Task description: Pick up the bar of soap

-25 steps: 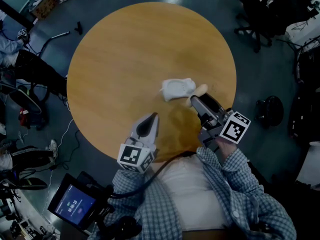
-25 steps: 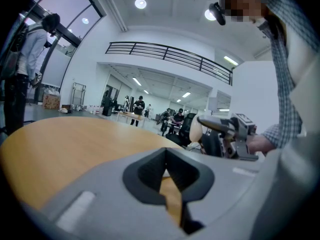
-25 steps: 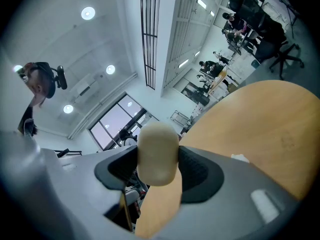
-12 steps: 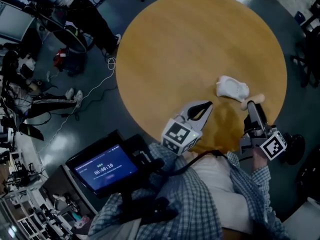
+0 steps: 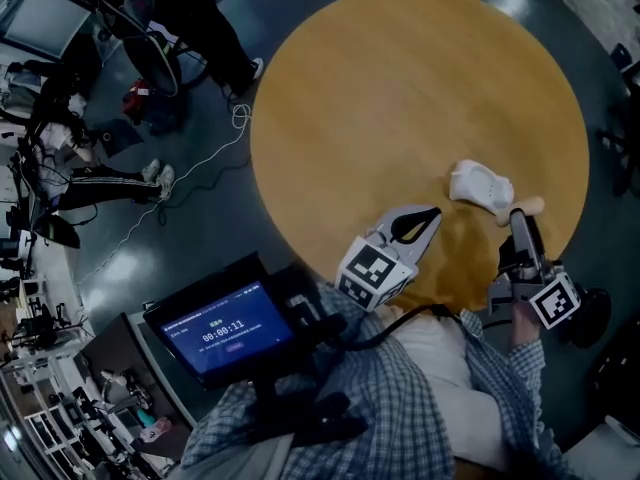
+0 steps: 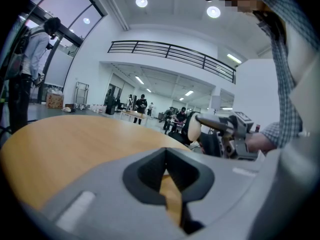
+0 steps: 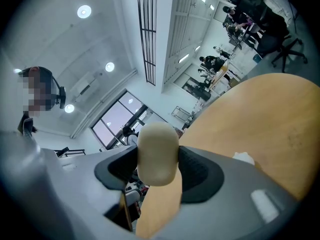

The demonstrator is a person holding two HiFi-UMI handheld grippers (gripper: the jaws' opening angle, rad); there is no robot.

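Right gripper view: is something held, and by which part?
The right gripper holds the bar of soap by its two opposite sides; one rounded end sticks out beyond the jaws.

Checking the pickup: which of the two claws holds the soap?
The right claw, clamped on the beige bar of soap; the left claw is shut and empty.

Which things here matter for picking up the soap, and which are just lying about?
Part of the job:
bar of soap, clamped in the right gripper
table under it

Just lying about:
white object on the table
left gripper, shut and empty
screen near the person
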